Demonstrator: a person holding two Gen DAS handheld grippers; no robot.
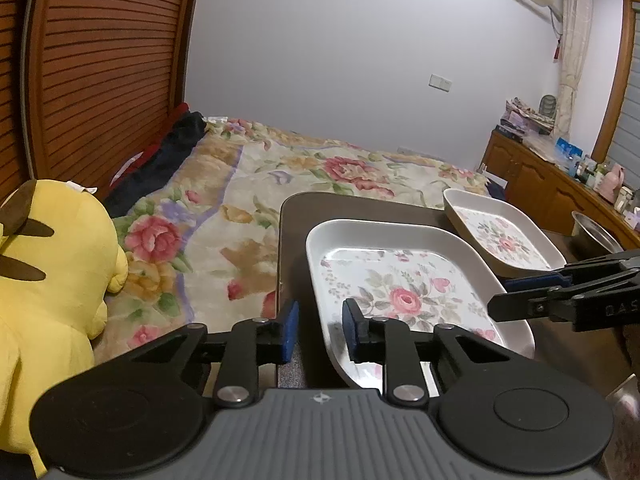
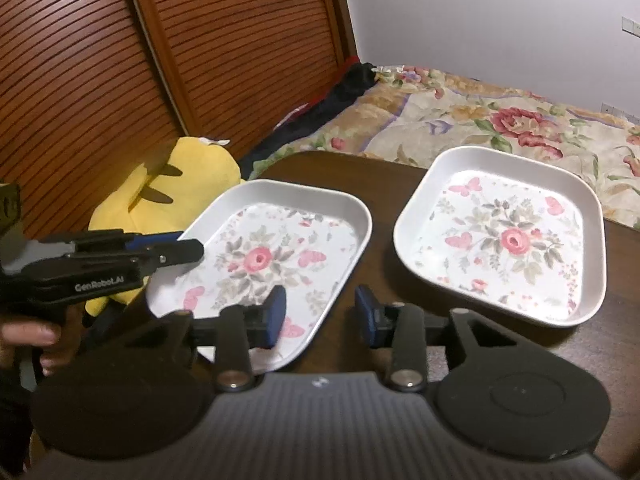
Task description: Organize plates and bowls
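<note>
Left gripper open astride near plate rim; right gripper open (empty); shallow bite risks plate slipping off table.

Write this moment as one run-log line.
left hand-held gripper: open, straddling near plate rim | right hand-held gripper: open, empty | far plate: untouched

The near corner of the left plate hides behind the right gripper. A metal bowl beside the plates is cut off.
</note>
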